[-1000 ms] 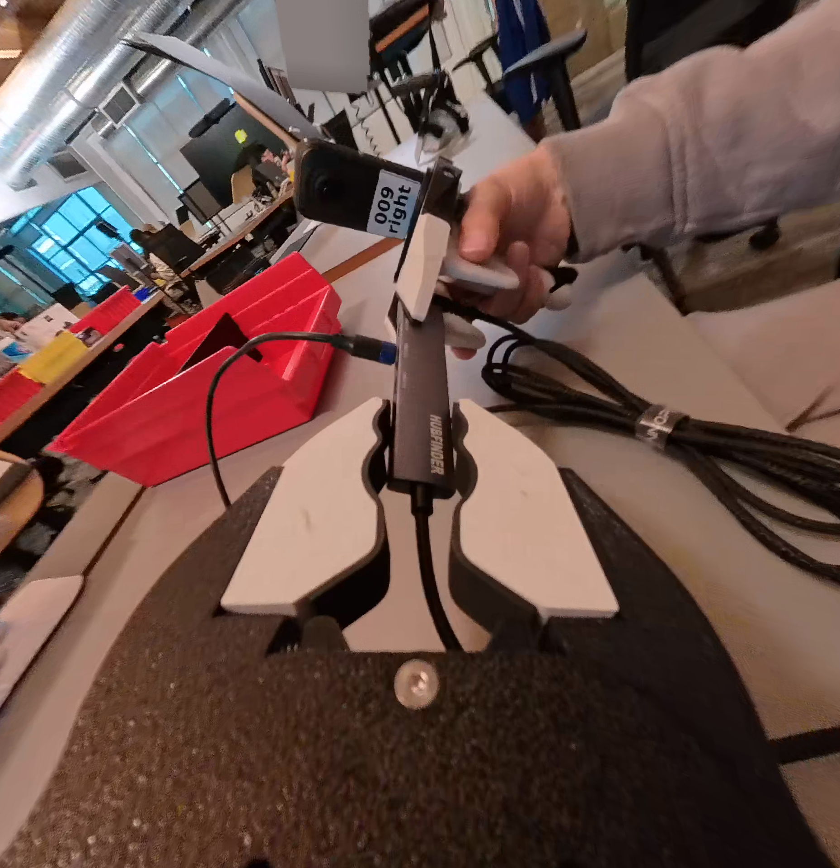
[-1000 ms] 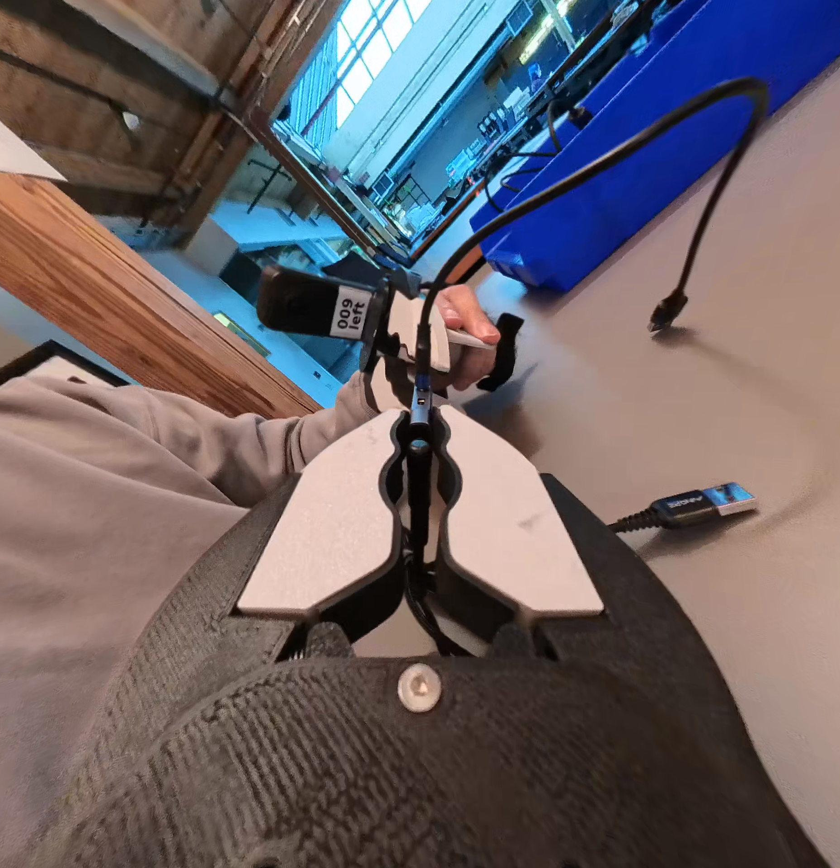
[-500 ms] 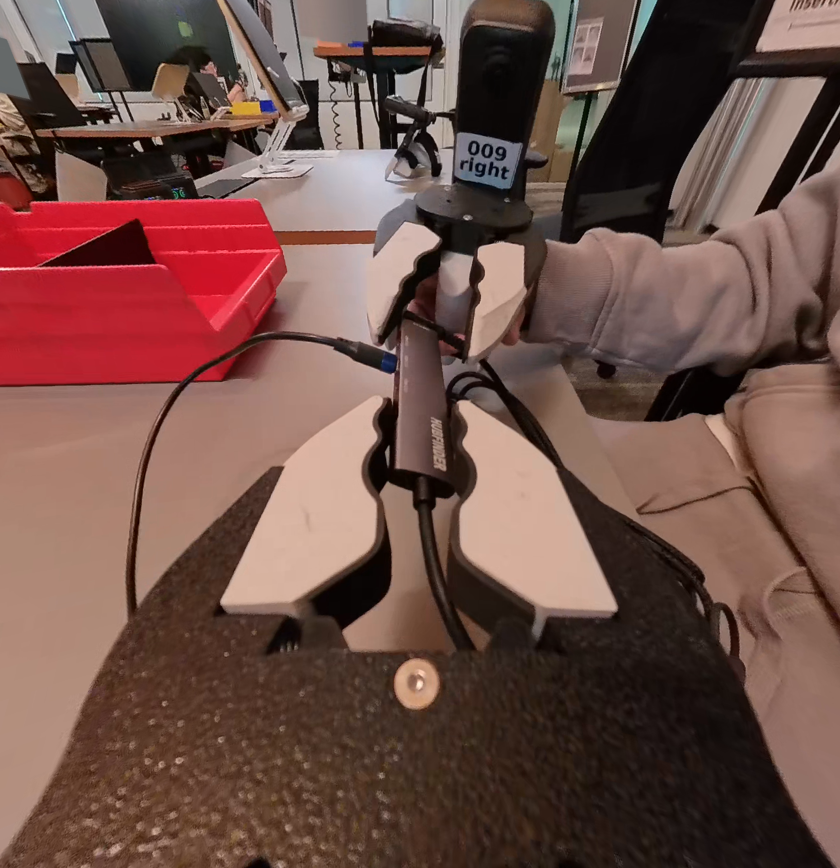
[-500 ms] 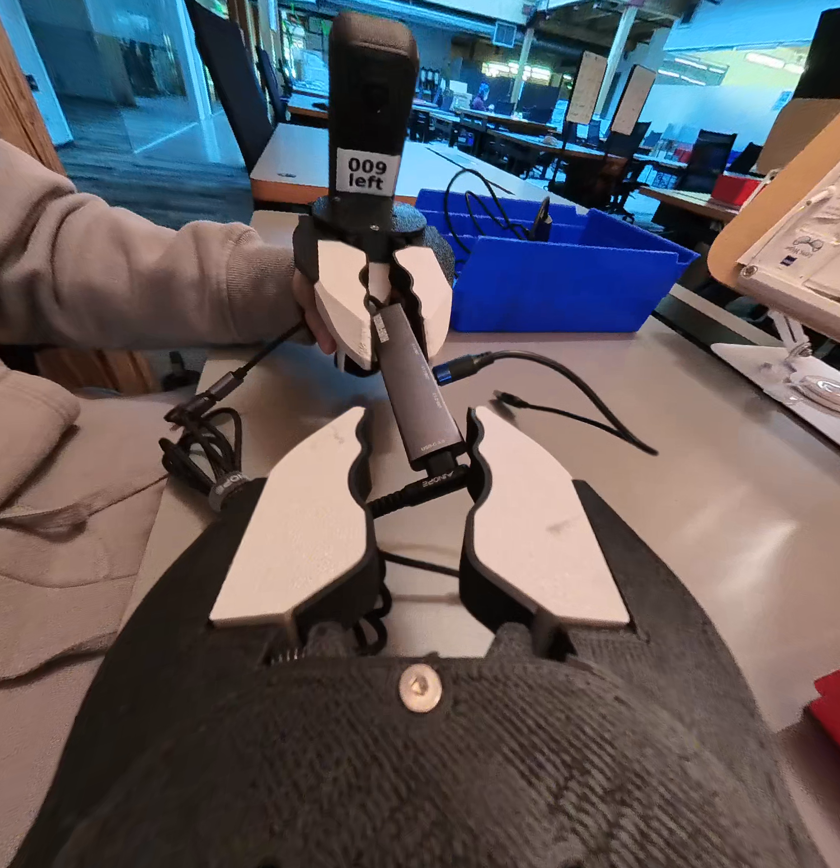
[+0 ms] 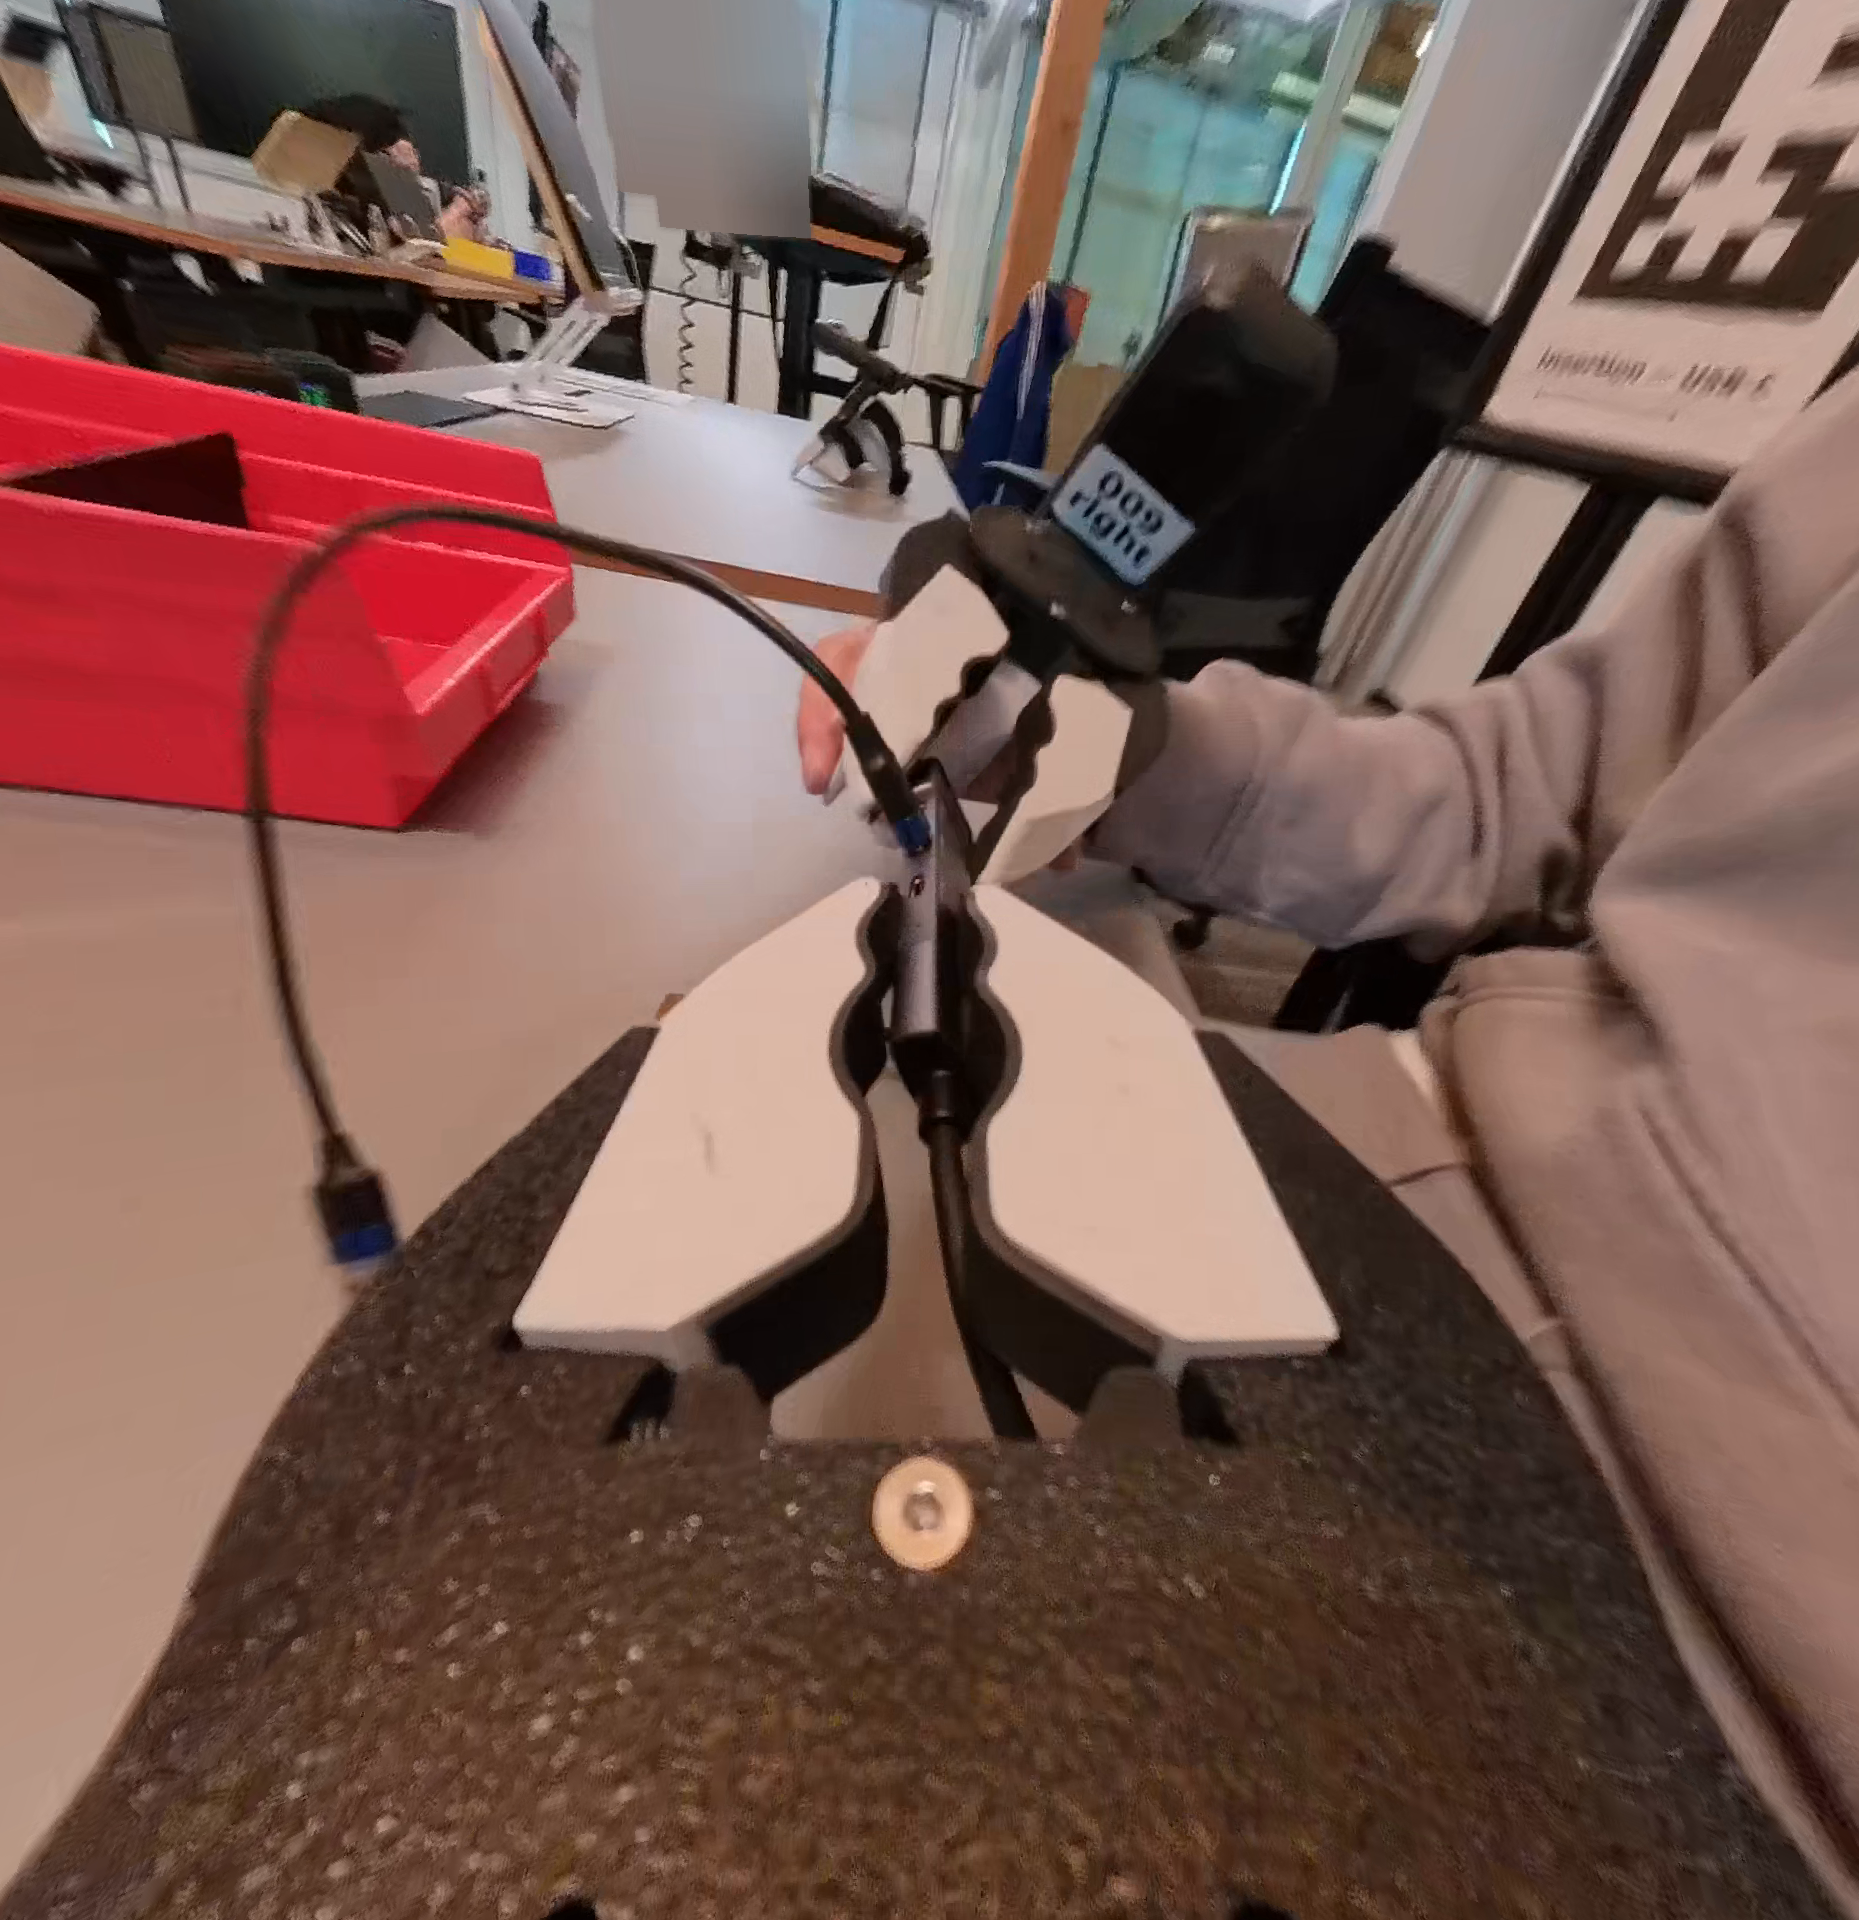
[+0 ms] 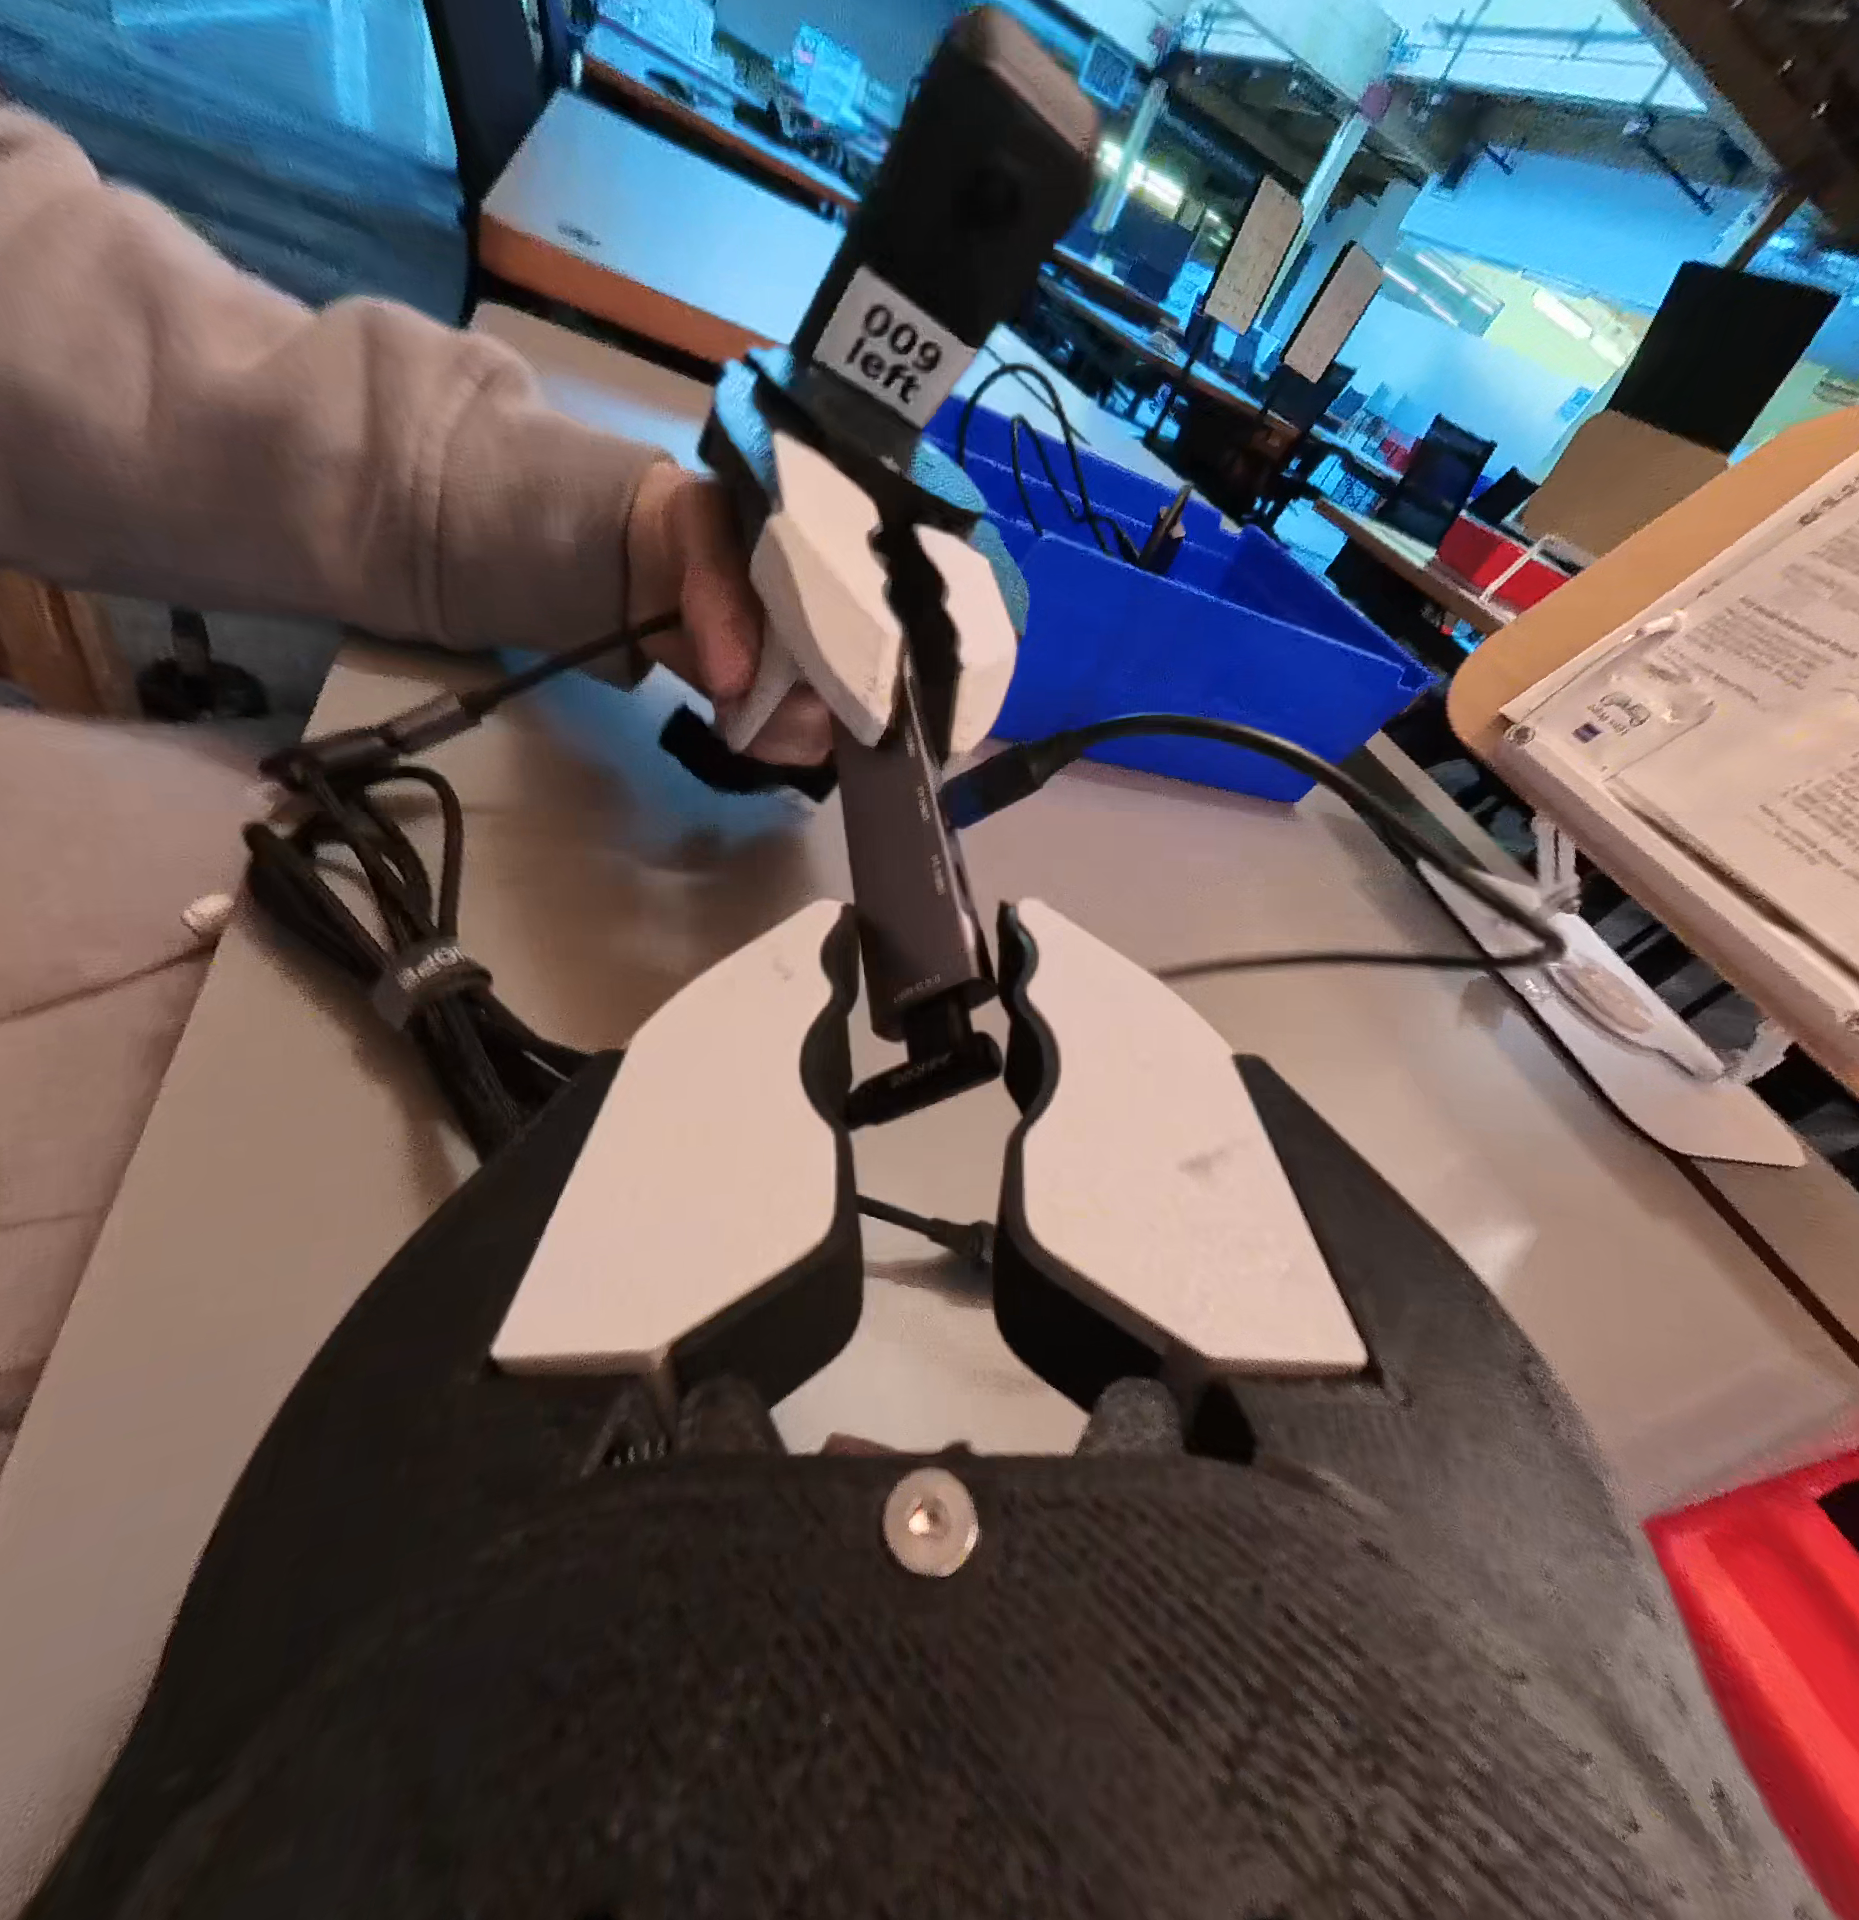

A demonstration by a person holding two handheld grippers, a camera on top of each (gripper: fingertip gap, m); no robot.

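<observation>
My left gripper (image 5: 930, 894) is shut on a dark grey USB hub (image 5: 920, 966), held edge-up above the grey table (image 5: 125, 1039). A thick black lead runs back from the hub between my fingers. A thin black cable (image 5: 281, 727) is plugged by a blue connector into the hub's side; its free blue plug (image 5: 356, 1221) hangs at the left. My right gripper (image 6: 925, 914) faces the left one (image 6: 909, 717), its fingers closed against the sides of the hub's other end (image 6: 909, 883). A black cable plug (image 6: 925, 1081) sits crosswise just below that end.
A red bin (image 5: 229, 644) stands at the left of the table, and a blue bin (image 6: 1195, 644) with cables on the far side. A bundled black cable (image 6: 416, 935) lies near the table edge. A tilted stand with papers (image 6: 1683, 748) is close on the right. A person's grey sleeves reach in. Left tips to right tips: about 4 centimetres.
The hub now sits edge-on in narrower left fingers. The right fingers have closed in around the hub's end. The thin cable's free plug has swung into the left view.
</observation>
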